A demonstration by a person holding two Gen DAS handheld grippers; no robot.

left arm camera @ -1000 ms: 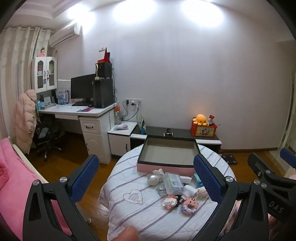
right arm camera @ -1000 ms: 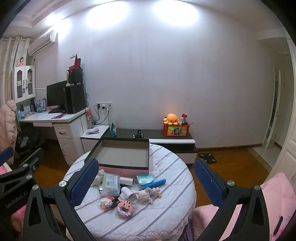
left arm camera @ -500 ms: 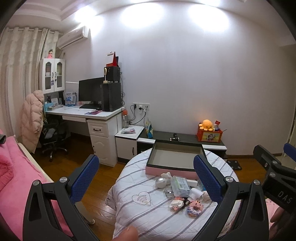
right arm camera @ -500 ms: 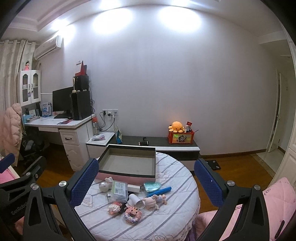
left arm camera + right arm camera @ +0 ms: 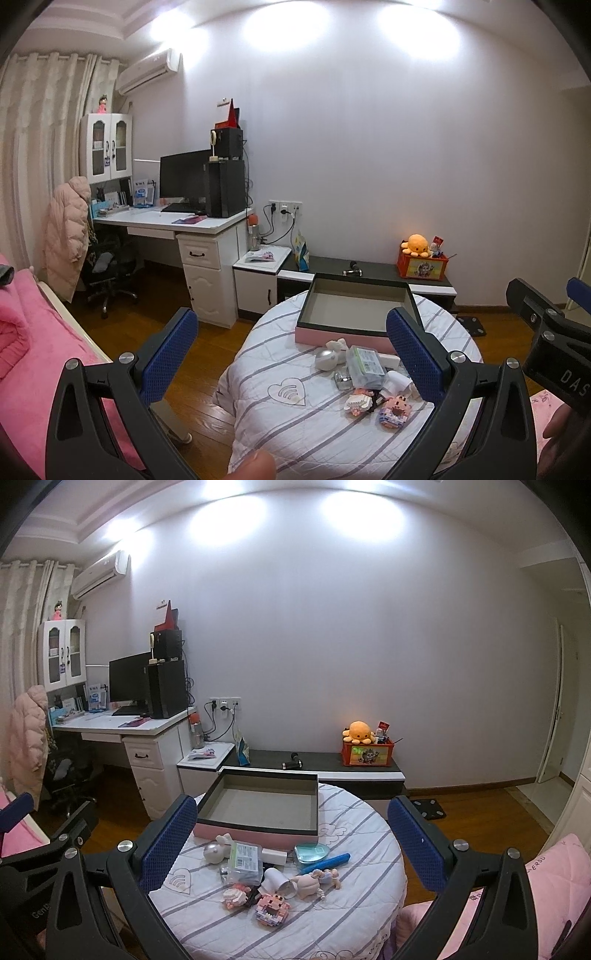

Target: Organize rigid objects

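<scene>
While both grippers hang above the table edge, here's the layout, near to far:
Left gripper (image 5: 291, 354): jaws spread wide, holding nothing.
Right gripper (image 5: 291, 838): same deal, wide apart and empty.
Round table (image 5: 354, 919): striped white cloth.
Block figures (image 5: 272, 908): two pixel-brick ones, nearest the cameras.
Clear plastic case (image 5: 244, 862): middle of the pile, silver ball (image 5: 213, 851) just left of it.
Blue tube (image 5: 325, 862): right side, teal heart box (image 5: 312, 851) touching it.
Pink box (image 5: 260, 808): open, just behind the pile.

Your approach over the bench's (image 5: 207, 908) bare near cloth stands open; the toy cluster (image 5: 273, 871) blocks the way to the open box (image 5: 258, 805) behind.
</scene>
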